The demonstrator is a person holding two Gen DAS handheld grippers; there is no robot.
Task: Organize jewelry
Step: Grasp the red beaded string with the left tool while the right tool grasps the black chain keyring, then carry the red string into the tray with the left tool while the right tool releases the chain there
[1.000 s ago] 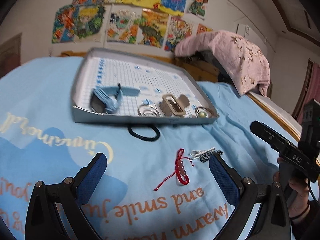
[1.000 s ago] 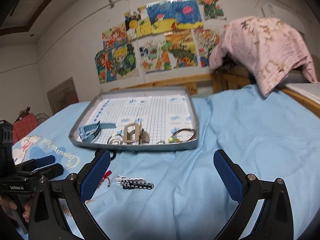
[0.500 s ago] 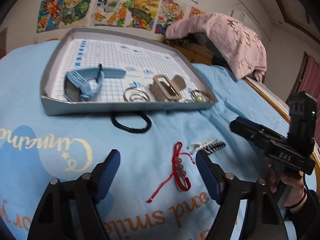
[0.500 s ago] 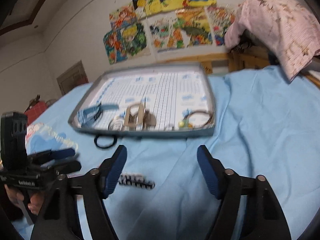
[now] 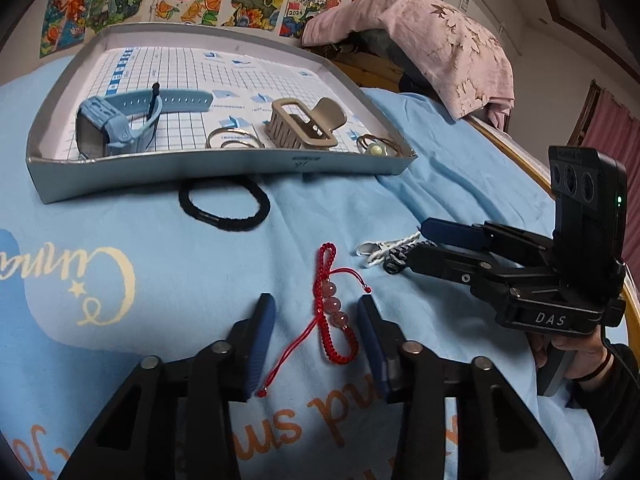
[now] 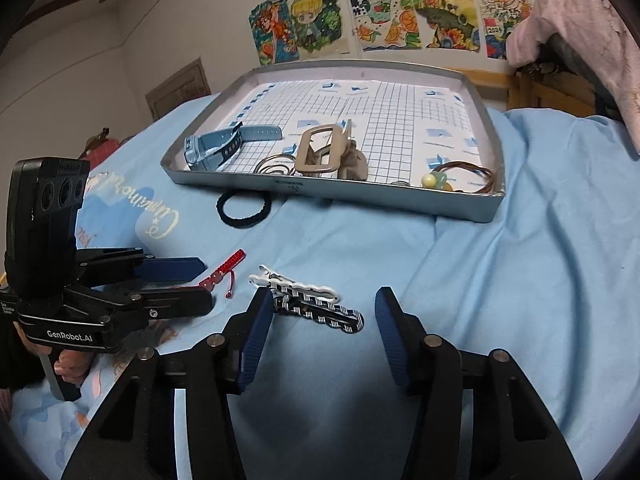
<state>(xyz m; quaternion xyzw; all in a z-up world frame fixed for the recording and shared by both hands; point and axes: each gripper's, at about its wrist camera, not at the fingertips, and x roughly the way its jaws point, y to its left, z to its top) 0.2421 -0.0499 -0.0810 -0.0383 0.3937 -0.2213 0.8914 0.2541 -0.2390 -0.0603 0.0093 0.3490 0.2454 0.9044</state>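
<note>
A red beaded bracelet (image 5: pixel 333 312) lies on the blue bedsheet between the open fingers of my left gripper (image 5: pixel 316 310), which is low over it. A black-and-white checked hair clip (image 6: pixel 316 306) lies between the open fingers of my right gripper (image 6: pixel 322 308); its end shows in the left wrist view (image 5: pixel 384 250). A black hair tie (image 5: pixel 224 204) lies in front of the grey tray (image 5: pixel 224 170). The tray holds a blue watch (image 5: pixel 116 124), metal rings (image 5: pixel 234 140), a beige claw clip (image 5: pixel 304 126) and a brown hair tie with a bead (image 5: pixel 376 146).
A pink cloth (image 5: pixel 432 36) hangs over wooden furniture at the back right. Posters cover the wall behind the tray. The bed's wooden edge (image 5: pixel 516 152) runs along the right. The right gripper body (image 5: pixel 532 276) sits close to my left gripper.
Both grippers have moved forward and down towards the sheet and narrowed their fingers. The left now straddles the red bracelet, the right straddles the checked clip.
</note>
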